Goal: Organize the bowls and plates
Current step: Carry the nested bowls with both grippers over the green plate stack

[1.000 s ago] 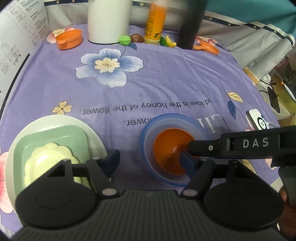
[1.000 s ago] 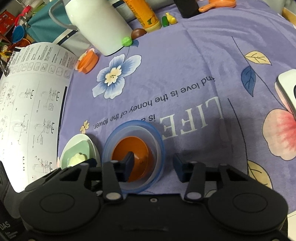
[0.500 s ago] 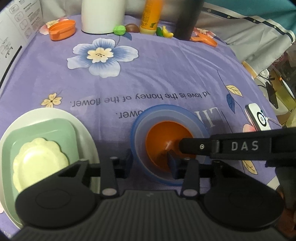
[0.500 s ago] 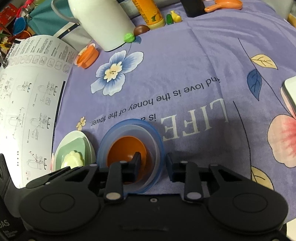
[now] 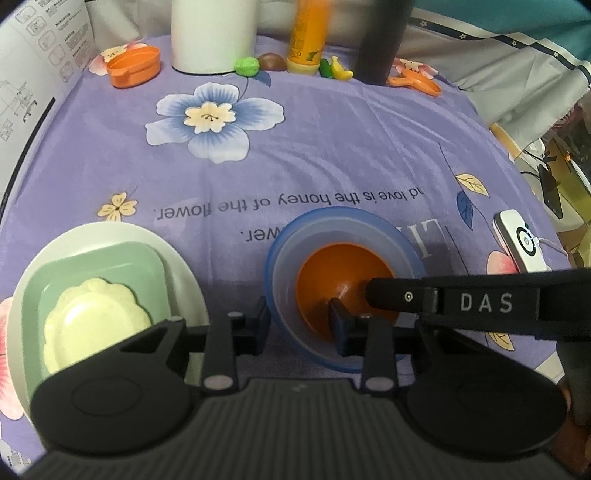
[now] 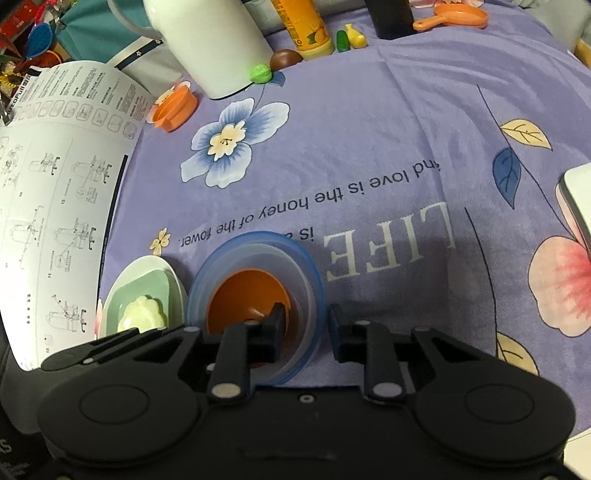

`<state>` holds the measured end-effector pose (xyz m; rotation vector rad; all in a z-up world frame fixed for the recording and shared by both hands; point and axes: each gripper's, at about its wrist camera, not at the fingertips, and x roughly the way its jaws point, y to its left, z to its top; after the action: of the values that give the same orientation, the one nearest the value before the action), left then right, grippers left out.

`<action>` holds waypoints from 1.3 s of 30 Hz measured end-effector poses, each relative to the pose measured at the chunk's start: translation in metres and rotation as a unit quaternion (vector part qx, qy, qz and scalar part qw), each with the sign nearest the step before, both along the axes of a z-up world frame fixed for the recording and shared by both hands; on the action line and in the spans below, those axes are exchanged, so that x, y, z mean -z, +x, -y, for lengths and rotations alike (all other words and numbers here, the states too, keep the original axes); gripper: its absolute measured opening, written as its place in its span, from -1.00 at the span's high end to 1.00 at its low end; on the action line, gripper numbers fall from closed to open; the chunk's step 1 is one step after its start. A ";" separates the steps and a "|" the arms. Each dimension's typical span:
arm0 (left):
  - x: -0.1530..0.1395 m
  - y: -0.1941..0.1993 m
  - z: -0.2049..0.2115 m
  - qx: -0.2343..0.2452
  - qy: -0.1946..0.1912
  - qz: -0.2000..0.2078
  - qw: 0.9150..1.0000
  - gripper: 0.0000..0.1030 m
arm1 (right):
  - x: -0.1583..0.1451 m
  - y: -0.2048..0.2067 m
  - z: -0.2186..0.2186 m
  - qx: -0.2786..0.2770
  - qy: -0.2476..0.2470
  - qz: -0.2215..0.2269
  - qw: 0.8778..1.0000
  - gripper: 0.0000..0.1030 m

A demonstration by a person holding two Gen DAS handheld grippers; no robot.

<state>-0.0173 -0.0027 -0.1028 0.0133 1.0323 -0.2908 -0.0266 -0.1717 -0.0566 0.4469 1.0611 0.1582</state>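
I have both grippers on the same bowl stack, which sits on the purple cloth (image 5: pixel 332 147) near its front edge. The stack is an orange bowl (image 5: pixel 332 277) nested in a translucent bowl (image 5: pixel 391 236), which sits in a blue bowl (image 5: pixel 269 266). The left gripper (image 5: pixel 299 321) straddles the stack's near-left wall: one finger stands outside the blue rim, the other inside the orange bowl. Its jaws are closed down on the wall, though I cannot tell whether the pads press it firmly. The right gripper (image 6: pixel 306 332) straddles the near-right wall the same way, with the inner finger in the orange bowl (image 6: pixel 247 295) and the outer finger beside the blue bowl (image 6: pixel 314 266); its jaws are likewise drawn in on the wall. Just left of the stack, apart from it, stands the plate stack: a white plate (image 5: pixel 177 258) carrying a green square plate (image 5: pixel 110 266) with a cream scalloped dish (image 5: pixel 92 317) on top. At the far edge stand a white jug (image 5: pixel 214 33), an orange bottle (image 5: pixel 306 33) and a small orange cup (image 5: pixel 135 66).
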 end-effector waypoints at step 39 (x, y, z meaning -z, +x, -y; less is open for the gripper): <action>-0.056 -0.020 -0.128 -0.090 0.007 0.054 0.994 0.37 | -0.071 0.014 -0.137 -0.129 -0.032 0.064 0.989 0.52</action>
<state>-0.0377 0.1251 -0.0472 -0.0509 0.9202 -0.1181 -0.0131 -0.0343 0.0148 0.2374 0.9921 0.3761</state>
